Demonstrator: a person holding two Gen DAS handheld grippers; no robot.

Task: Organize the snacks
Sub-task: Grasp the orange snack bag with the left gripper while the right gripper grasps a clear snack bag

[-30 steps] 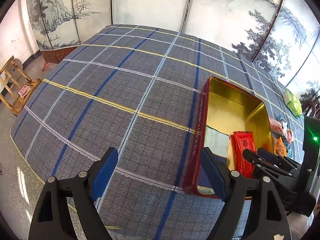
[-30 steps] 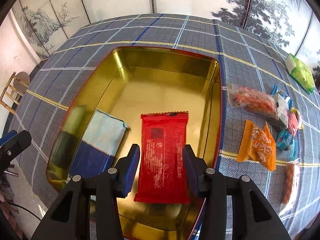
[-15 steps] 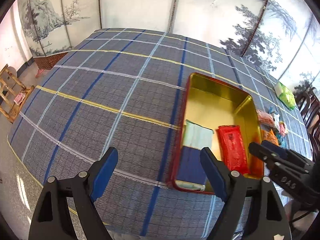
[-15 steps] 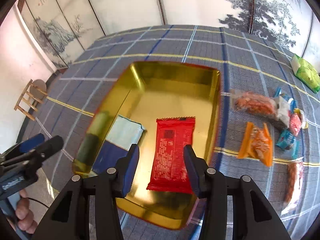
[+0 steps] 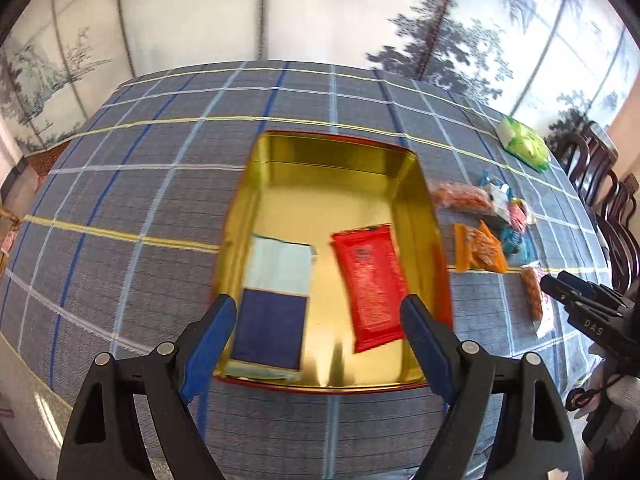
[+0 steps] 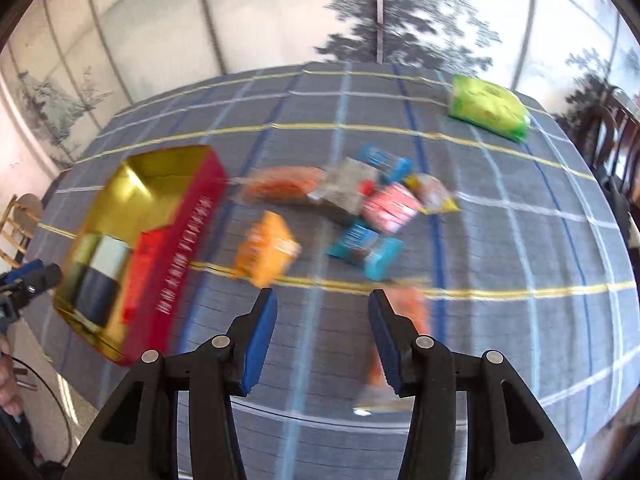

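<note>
while lying flat | red packet (image 5: 370,280) glossy, oblong | in gold tin (image 5: 280,152)

On my table (image 5: 140,184) the tin (image 5: 436,240) sits toward the left side, with two packets flat inside it: one (image 5: 276,292) by its left wall, one (image 5: 370,280) by its right wall. Loose snacks (image 6: 360,208) cluster right of the tin, and one pack (image 6: 486,108) lies at the far right corner

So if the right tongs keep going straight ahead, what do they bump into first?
Probably bare checked tablecloth. Nothing lies between the open right tongs; the blurry orange snack packet sits just beside one finger.
</note>
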